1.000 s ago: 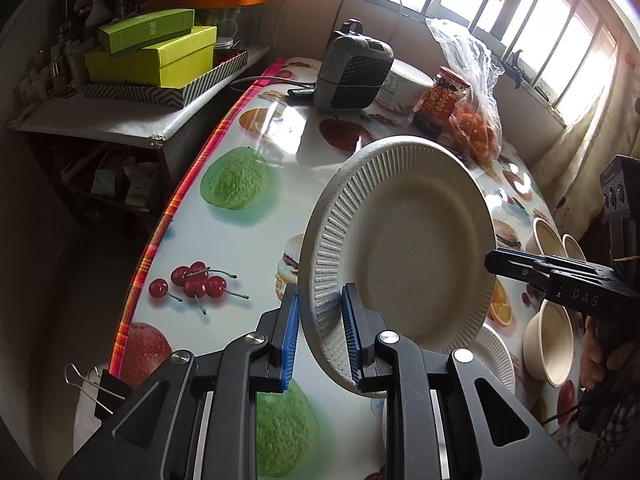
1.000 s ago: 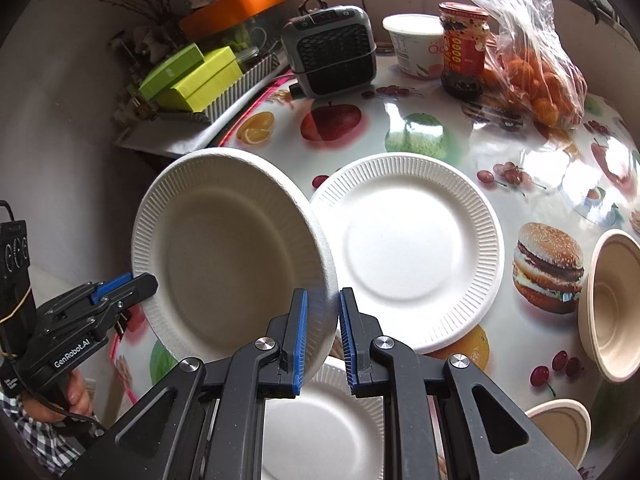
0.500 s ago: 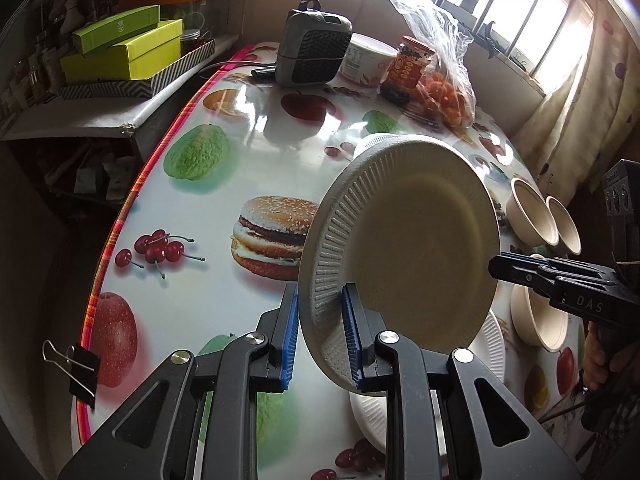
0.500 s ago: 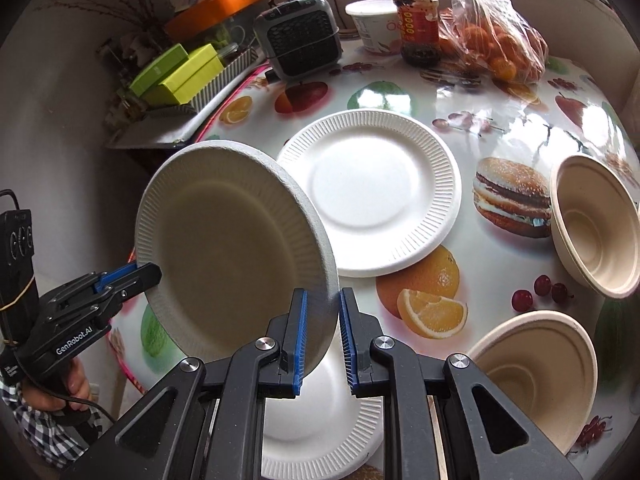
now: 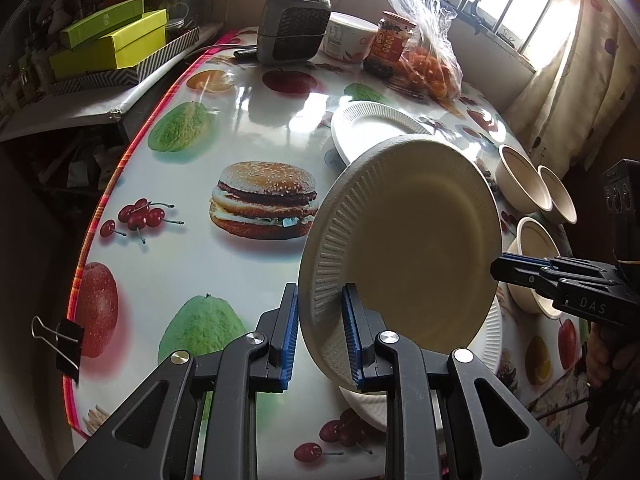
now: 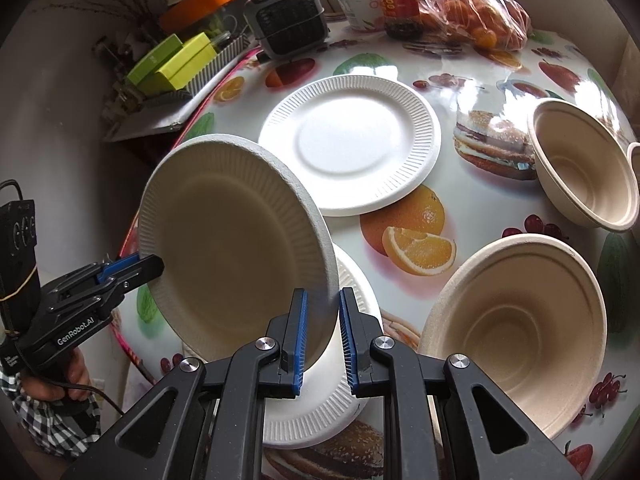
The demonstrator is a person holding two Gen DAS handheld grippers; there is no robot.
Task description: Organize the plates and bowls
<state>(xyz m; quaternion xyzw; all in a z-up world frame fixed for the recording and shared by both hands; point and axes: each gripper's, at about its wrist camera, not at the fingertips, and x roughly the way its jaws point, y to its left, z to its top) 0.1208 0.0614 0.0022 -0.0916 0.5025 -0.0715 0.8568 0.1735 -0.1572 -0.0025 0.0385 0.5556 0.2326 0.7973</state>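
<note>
The round beige paper plate with a ribbed rim (image 6: 236, 240) hangs tilted above the near part of the worktop (image 5: 192, 264), lifted clear of it and gripped from both sides. The left gripper (image 5: 320, 336) is closed on the plate's ribbed rim, its blue pads pressing either face; the right gripper (image 6: 322, 332) pinches the opposite edge, its jaws nearly together with only the thin rim between them.

Directly under the held plate lies a white ribbed paper plate (image 6: 320, 400), close to the worktop's near edge. A second white ribbed paper plate (image 6: 350, 144) lies flat further in, towards the middle. Three beige pulp bowls sit along the right side; the nearest bowl (image 6: 520, 332) is just beside the lower white plate, another bowl (image 6: 584, 164) stands further back.

The step in hand looks like stacking the held plate onto one of the white ones. To do it well, both hands should level the plate together so it is not bent or torn, centre it over the chosen plate, lower until the rims nest, then release evenly. Keep the right gripper clear of the nearest bowl.
</note>
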